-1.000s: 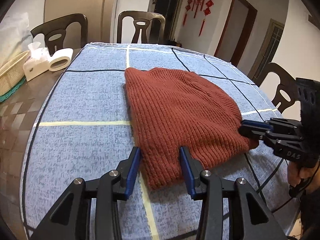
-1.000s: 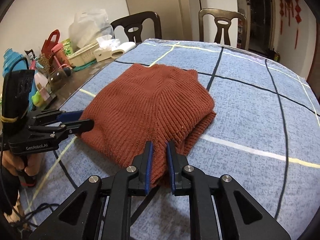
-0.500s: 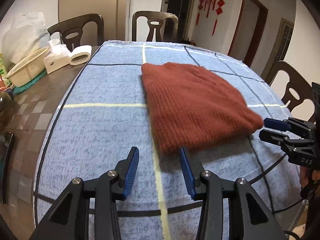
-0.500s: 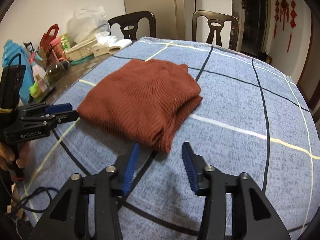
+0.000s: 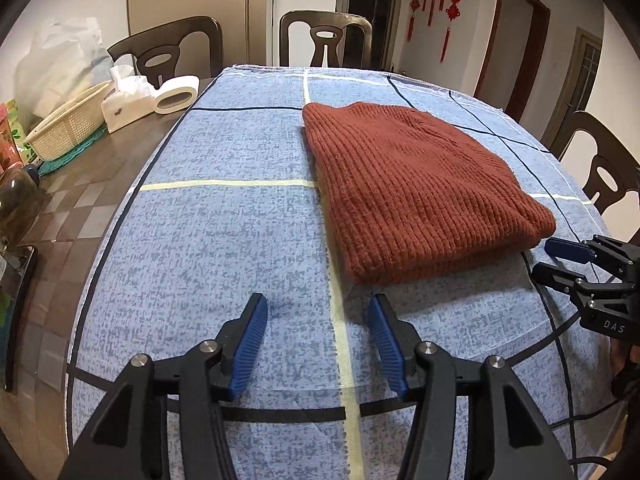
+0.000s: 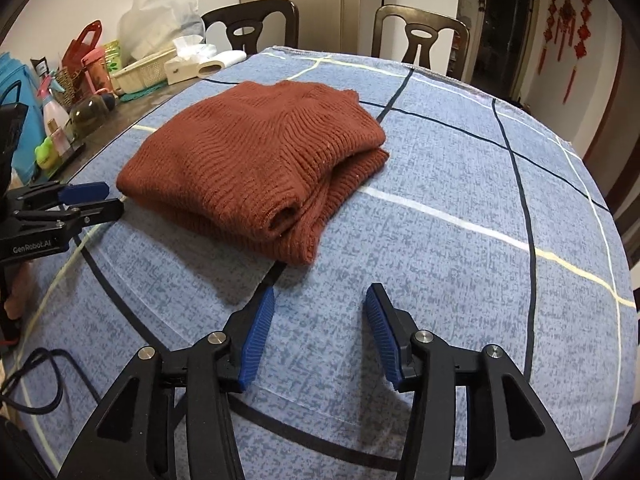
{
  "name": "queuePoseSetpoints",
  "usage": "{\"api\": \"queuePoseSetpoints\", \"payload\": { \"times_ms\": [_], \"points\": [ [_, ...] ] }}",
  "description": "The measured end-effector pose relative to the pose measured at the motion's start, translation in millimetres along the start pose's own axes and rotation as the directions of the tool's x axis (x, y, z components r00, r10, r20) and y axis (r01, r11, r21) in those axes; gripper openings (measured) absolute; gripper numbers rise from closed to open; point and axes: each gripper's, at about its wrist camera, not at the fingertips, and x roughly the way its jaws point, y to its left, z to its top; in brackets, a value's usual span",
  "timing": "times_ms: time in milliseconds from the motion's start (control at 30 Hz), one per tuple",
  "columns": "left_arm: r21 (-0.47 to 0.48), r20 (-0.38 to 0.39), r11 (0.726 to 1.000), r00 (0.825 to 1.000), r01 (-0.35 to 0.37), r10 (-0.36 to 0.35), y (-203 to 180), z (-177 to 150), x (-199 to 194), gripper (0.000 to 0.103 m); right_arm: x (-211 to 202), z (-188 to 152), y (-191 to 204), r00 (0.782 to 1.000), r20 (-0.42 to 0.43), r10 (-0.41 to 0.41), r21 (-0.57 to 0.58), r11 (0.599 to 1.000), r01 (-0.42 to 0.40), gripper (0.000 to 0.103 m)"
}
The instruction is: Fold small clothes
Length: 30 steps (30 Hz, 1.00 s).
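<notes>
The rust-red knit sweater [image 5: 420, 188] lies folded on the blue checked tablecloth [image 5: 224, 240], and the right wrist view alone shows its layered open edge (the left shows only a smooth top). The left gripper [image 5: 318, 312] and right gripper [image 6: 320, 306] hover near it, jaws spread and empty.

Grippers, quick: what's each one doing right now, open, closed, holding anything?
Left gripper: open, empty, short of the sweater.
Right gripper: open, empty.
</notes>
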Motion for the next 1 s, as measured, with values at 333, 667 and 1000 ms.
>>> {"api": "queuePoseSetpoints", "payload": {
  "times_ms": [333, 667, 1000],
  "points": [
    [0.031, -0.007, 0.999, 1.0, -0.021, 0.021, -8.7, -2.0, 0.8, 0.065, -0.2, -0.4, -1.1, 1.0, 0.001, 0.007, 0.001, 1.0, -0.007, 0.052],
    [0.039, -0.01, 0.999, 1.0, -0.024, 0.025, -8.7, -1.2, 2.0, 0.068, -0.3, -0.2, -1.0, 1.0, 0.0, 0.008, 0.001, 1.0, -0.008, 0.053],
    [0.039, -0.01, 0.999, 1.0, -0.024, 0.024, -9.0, -1.1, 2.0, 0.069, 0.0, -0.4, -0.2, 1.0, 0.001, 0.007, 0.001, 1.0, -0.007, 0.053]
  ]
}}
